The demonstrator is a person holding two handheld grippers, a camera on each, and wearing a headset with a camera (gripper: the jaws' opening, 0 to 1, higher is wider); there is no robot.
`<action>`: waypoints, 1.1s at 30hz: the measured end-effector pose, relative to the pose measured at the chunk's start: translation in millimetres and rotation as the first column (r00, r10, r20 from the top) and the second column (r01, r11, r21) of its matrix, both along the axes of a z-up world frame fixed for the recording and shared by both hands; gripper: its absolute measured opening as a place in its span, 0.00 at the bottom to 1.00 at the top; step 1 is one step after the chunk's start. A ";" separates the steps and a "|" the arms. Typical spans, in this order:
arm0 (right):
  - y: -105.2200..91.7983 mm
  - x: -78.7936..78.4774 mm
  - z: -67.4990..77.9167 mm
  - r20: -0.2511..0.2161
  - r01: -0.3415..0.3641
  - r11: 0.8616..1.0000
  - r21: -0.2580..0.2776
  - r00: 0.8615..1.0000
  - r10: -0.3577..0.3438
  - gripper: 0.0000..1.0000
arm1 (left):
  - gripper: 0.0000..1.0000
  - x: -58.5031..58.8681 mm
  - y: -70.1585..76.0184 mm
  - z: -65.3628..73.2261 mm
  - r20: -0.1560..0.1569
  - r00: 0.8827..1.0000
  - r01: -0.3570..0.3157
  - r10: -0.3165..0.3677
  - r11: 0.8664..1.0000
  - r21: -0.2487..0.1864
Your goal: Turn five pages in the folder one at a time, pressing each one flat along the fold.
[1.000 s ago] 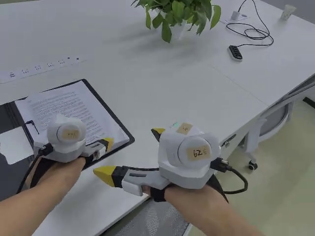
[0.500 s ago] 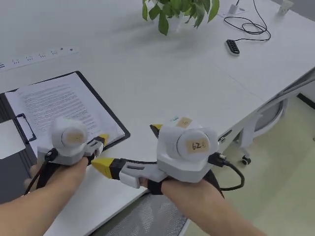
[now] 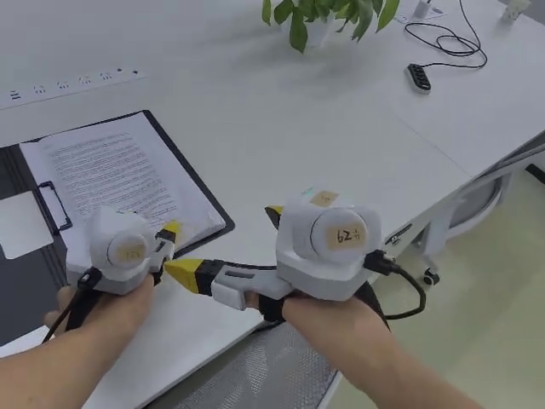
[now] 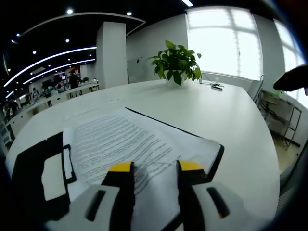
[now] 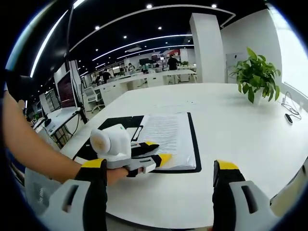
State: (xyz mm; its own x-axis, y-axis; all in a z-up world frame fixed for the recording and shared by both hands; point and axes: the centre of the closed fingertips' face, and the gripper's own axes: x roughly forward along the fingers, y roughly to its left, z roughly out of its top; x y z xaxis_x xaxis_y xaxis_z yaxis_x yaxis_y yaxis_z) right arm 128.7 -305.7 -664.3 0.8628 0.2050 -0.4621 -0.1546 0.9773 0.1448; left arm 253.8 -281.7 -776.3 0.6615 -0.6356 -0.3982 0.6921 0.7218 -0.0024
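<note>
- Head view: the folder (image 3: 194, 186) lies open on the white table (image 3: 281, 145), at its near left part, with a printed page (image 3: 111, 170) on top and a clip (image 3: 51, 209) at the page's left edge.
- The left tongs (image 3: 169, 234) are just at the folder's near right corner. Here I cannot tell how their jaws stand.
- The right tongs (image 3: 228, 242) lie over bare table right of the folder and point left toward the left tongs. Their 2 yellow-tipped jaws are wide apart with nothing between them.
- A plant (image 3: 328, 17), a cable (image 3: 447, 43) and a small black box (image 3: 419, 77) stand at the far side of the table.
- Left gripper view: the left tongs (image 4: 155, 168) have a narrow gap between the jaws and hold nothing. They are over the near right part of the page (image 4: 125, 139), and I cannot tell if they touch it. The folder's black rim (image 4: 219, 154) shows just right of them, and the plant (image 4: 175, 62) is well beyond.
- Right gripper view: the right tongs (image 5: 160, 166) are spread wide and hold nothing. Between their jaws shows the left tongs (image 5: 158, 151), jaws slightly apart at the folder's (image 5: 194, 144) near corner.
</note>
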 end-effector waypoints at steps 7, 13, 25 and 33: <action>0.8 17.7 -3.2 -0.004 -0.005 1.000 0.015 1.000 0.005 0.90 | 0.13 5.3 6.3 -1.0 -0.002 1.000 -0.018 0.018 1.000 -0.004; 1.6 30.2 -18.6 -0.034 0.000 1.000 0.025 0.999 0.001 0.86 | 0.10 4.0 5.4 -1.1 -0.014 1.000 -0.017 0.017 1.000 -0.020; -12.7 58.7 -50.1 -0.082 0.056 0.997 0.051 0.995 -0.052 0.56 | 0.04 3.5 7.7 -4.1 -0.053 0.998 -0.039 0.036 0.998 -0.057; -25.9 68.6 -80.4 -0.137 0.073 0.997 0.028 0.988 -0.069 0.25 | 0.04 1.7 8.0 -5.0 -0.059 0.997 -0.053 0.049 0.996 -0.067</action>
